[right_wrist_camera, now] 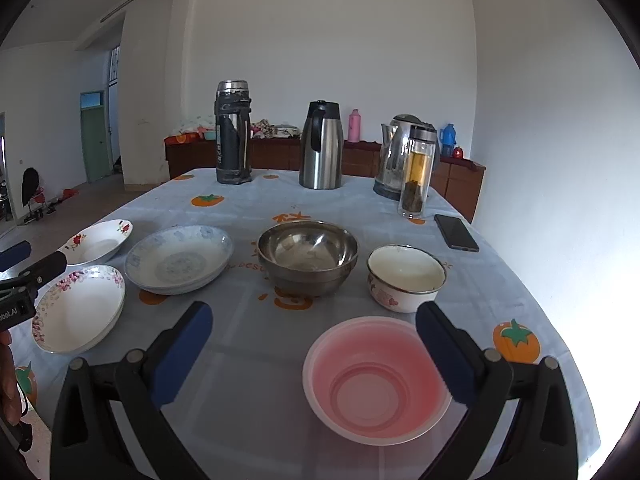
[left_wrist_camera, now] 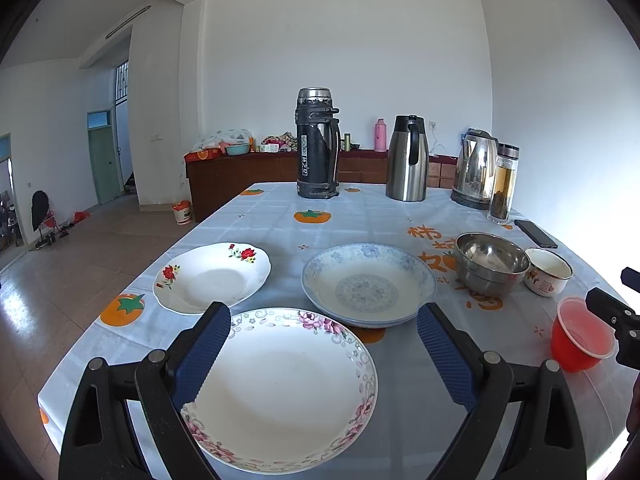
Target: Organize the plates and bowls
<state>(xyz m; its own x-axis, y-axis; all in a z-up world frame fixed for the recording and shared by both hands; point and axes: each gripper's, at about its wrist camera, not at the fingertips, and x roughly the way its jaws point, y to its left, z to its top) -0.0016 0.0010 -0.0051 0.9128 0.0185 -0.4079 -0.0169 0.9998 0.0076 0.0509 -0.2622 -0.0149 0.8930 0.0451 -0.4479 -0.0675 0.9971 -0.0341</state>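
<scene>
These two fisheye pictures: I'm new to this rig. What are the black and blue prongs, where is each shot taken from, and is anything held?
A person carries a hand-held gripper in each hand, each with its own camera looking along its blue fingers. The left hand-held gripper is open above a pink-flowered plate. The right hand-held gripper is open near a pink plastic bowl. Nothing is held. Also on the table: a red-flowered plate, a blue-patterned plate, a steel bowl and a small enamel bowl.
</scene>
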